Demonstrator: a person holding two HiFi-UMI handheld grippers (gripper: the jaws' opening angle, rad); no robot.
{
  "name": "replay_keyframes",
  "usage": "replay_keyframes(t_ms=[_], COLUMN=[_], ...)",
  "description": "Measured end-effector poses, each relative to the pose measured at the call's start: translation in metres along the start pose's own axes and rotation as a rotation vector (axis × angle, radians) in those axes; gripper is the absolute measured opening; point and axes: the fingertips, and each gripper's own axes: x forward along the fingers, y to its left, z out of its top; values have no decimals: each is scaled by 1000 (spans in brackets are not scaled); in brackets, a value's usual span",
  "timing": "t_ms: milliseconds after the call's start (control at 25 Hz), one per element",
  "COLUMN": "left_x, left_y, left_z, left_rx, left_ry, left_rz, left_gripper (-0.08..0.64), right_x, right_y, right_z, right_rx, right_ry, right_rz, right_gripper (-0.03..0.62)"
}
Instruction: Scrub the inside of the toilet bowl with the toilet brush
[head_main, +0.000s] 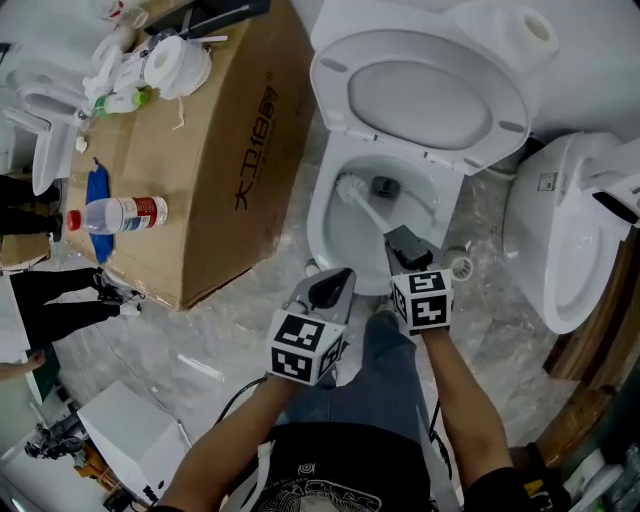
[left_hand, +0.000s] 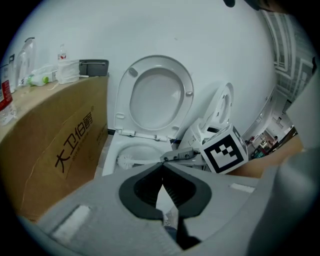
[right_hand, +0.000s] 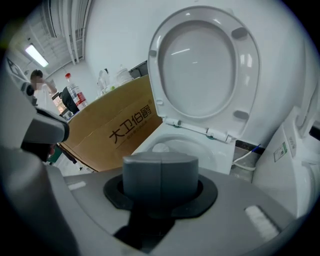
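Head view: seat lid (head_main: 425, 95) is up. The toilet brush (head_main: 352, 190) has its head inside the toilet bowl (head_main: 325, 230), on the far-left wall beside the drain. Its handle runs near-right to the right tool (head_main: 405, 245), which is clamped on the handle's end. The left tool (head_main: 330, 290) hovers just near of the bowl's near rim, jaws together, carrying nothing. A cardboard box (head_main: 220, 150) stands left of the bowl and a second toilet (head_main: 560, 250) right of it.

Left gripper view: left tool (left_hand: 162, 167) tips meet, nothing between them. The brush head (left_hand: 125, 161) shows in the bowl, with the right tool (left_hand: 172, 156) on its handle.

Right gripper view: right tool (right_hand: 161, 172) jaws are pressed together. The handle itself is hidden behind them; the brush head (right_hand: 161, 147) shows just beyond, in the bowl.

Risks: the grip sits at the handle's end, so hard scrubbing could twist or slip the brush in the jaws. Fast strokes near the rim may flick water out. The left tool is near enough for the right one to bump it.
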Motion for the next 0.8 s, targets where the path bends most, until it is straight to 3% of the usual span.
replay_keyframes(t_ms=[360,800], left_x=[12,22], left_y=[2,-13], left_z=[7,-2], left_rx=[76,74], left_ry=[47,44], left_rz=[-71,-94], left_gripper=[-3,-3], right_x=[-5,-49], right_y=[-40,-86], right_z=[19,-23], right_rx=[57,109], right_ry=[-27,11], right_rz=[-112,-231], right_gripper=[149,149])
